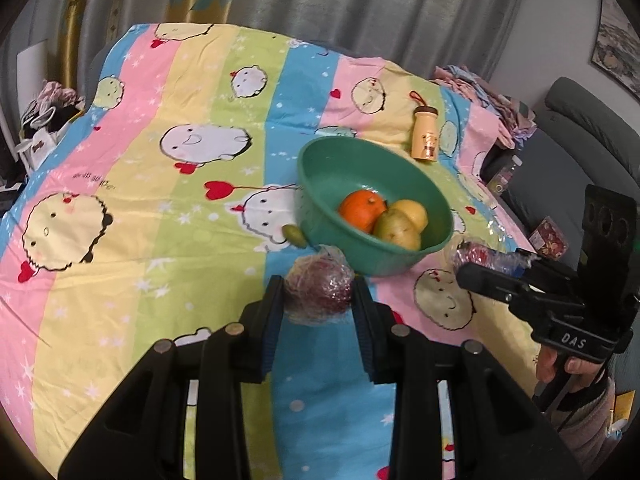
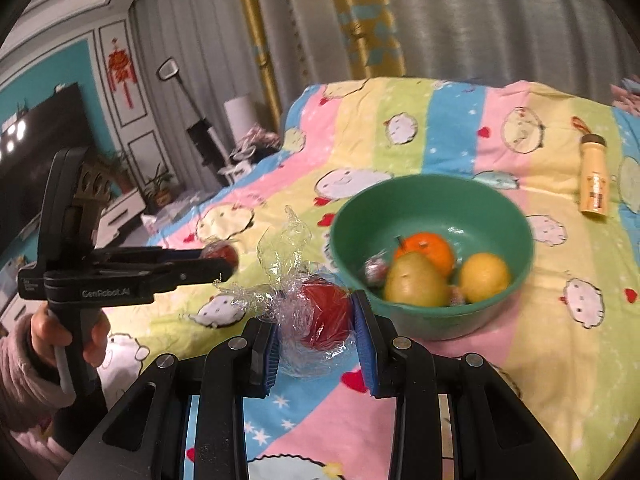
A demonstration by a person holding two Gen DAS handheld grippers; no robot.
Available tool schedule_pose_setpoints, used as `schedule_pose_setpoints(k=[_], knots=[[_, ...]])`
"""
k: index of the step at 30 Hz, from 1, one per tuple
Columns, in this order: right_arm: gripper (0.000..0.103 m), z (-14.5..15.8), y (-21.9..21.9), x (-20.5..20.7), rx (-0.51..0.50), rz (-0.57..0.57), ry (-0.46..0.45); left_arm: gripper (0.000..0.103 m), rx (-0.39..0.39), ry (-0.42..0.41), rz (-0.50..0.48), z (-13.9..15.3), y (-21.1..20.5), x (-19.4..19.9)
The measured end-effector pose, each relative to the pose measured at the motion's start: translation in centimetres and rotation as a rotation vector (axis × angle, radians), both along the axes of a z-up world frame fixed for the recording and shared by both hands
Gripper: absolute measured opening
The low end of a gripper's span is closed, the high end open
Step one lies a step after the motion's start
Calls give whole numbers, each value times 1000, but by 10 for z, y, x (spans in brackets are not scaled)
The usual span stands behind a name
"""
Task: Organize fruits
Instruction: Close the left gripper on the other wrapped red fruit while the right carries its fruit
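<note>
- Comparing the two views, we find the left gripper (image 1: 318, 300) clamped on a dark red fruit in cling film (image 1: 320, 292), held above the striped bedspread (image 1: 140, 200), near the green bowl (image 1: 340, 168).
- We find the right gripper (image 2: 314, 328) clamped on a bright red wrapped fruit (image 2: 326, 316), loose film standing up on its left.
- Only the right wrist view shows small wrapped items (image 2: 374, 270) low in the bowl (image 2: 432, 200) beside the pear (image 2: 416, 284); it also shows a television (image 2: 40, 152) and a cabinet on the far left.
- Only the left wrist view shows a small green fruit (image 1: 294, 236) on the cloth, just beside the bowl's left wall, and a sofa (image 1: 580, 120) at the right.
- Both views show an orange (image 1: 362, 210), the pear and a lemon (image 1: 412, 212) in the bowl, and a cream bottle (image 1: 426, 134) lying beyond it.
- We note the bowl's rim is unobstructed from above, with bare cloth to its left; the bed's right edge lies near the bowl.
- A hand (image 2: 68, 340) grips the left tool's handle.
</note>
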State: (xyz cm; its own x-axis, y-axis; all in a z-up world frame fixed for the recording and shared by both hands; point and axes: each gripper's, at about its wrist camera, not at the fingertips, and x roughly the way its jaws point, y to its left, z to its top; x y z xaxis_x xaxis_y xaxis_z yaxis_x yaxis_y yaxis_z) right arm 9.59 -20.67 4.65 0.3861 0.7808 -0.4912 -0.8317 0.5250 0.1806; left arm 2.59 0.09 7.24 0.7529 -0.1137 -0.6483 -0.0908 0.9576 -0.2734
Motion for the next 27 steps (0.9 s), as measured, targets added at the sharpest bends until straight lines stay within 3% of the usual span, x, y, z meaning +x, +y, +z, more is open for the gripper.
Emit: schedule_pose_setpoints(k=[15,27], knots=[[34,14,-23,19,22,-106,-35,33,64,-1,-47,14,-31,38],[34,17,-28,52,37,-187,-6,33,111,-7,-66,13,-46,81]])
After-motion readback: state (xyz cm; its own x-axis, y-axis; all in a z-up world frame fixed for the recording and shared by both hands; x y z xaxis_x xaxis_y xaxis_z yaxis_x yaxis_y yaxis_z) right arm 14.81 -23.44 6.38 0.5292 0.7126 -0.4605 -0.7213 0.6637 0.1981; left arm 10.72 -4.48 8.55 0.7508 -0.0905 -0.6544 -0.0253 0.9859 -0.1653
